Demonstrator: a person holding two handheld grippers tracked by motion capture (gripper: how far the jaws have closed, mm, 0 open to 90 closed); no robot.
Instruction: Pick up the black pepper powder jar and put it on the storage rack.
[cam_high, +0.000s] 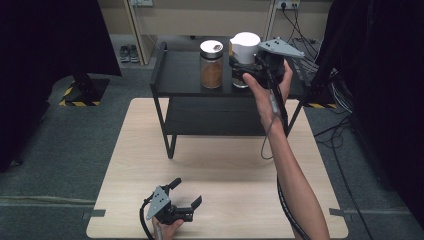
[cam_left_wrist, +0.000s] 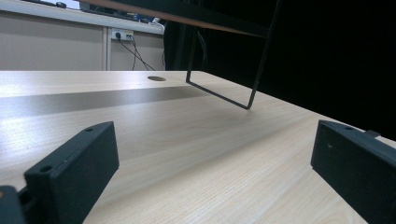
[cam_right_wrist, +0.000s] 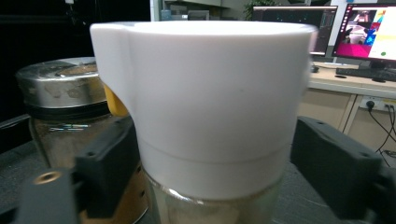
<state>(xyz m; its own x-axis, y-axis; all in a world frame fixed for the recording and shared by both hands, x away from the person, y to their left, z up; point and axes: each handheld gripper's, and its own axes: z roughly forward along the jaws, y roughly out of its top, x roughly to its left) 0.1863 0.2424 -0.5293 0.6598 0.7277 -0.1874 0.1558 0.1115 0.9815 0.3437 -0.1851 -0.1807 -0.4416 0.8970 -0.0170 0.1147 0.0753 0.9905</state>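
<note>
The white-lidded jar stands on the top shelf of the black rack, toward its right end, and just beside it on the left sits a jar with a silver cap full of brown powder. The right gripper is at the white-lidded jar now; in the right gripper view its jaws straddle the white lid, the left one close against it, the right one showing a gap, so I judge it parted and not yet clamped. Coming in level at lid height makes sense, since the neighbour crowds the left side. The right arm stretches long across the table, hand raised to shelf level. Down at the near edge the left gripper rests low on the wood, jaws wide apart, holding nothing.
</note>
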